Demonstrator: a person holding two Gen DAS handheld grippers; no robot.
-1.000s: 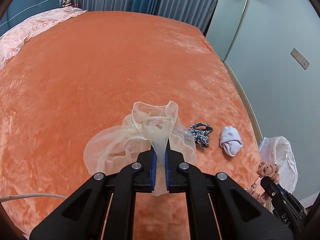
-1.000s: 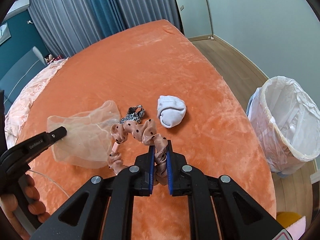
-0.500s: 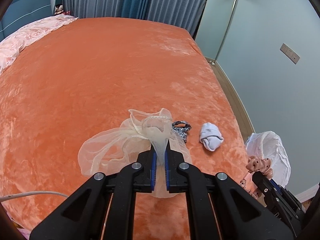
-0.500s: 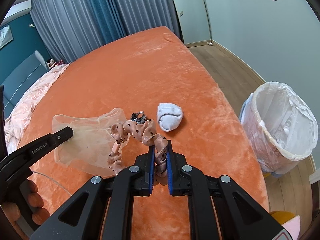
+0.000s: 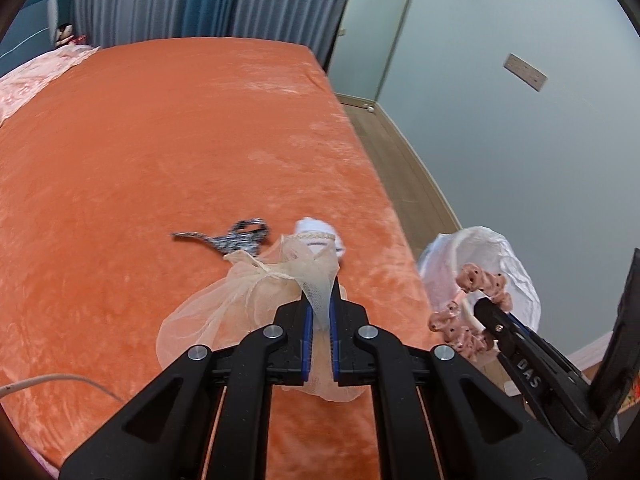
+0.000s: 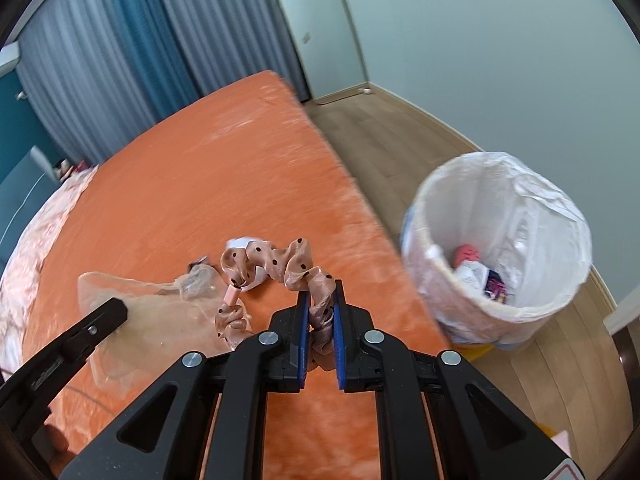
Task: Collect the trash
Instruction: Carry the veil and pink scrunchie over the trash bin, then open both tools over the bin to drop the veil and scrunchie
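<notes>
Left gripper [image 5: 319, 312]: my jaws are pinched tight on a neck of the sheer mesh pouch [image 5: 240, 296]; the rest of it hangs loose over the orange bed [image 5: 160, 140]

Right gripper [image 6: 320, 312]: clamped on the pink dotted hair tie [image 6: 280, 264]; the loop arches up and left from the pads, its free end dangling at 9 o'clock of my jaws

Bin [image 6: 500, 248]: white-lined, on the wood floor beside the bed, at 2 o'clock in the right view; some rubbish already at the bottom; mouth open and unobstructed

Left on bed: white sock [image 5: 320, 236] and patterned band [image 5: 236, 236], just past the pouch at 12 and 11 o'clock in the left view

Step in hand: carrying both loads to the bin, judging by the aim

Doing it well: bring the right load over the middle of the mouth before letting go, since the hair tie is light and could catch the liner edge; lift the pouch clear so its hem does not drag the sock off the bed; release one side at a time

Change since a second ago: both views have swung right; the bin looms larger and its contents now show; the pouch now overlaps the sock in the left view where before it sat well left of it
</notes>
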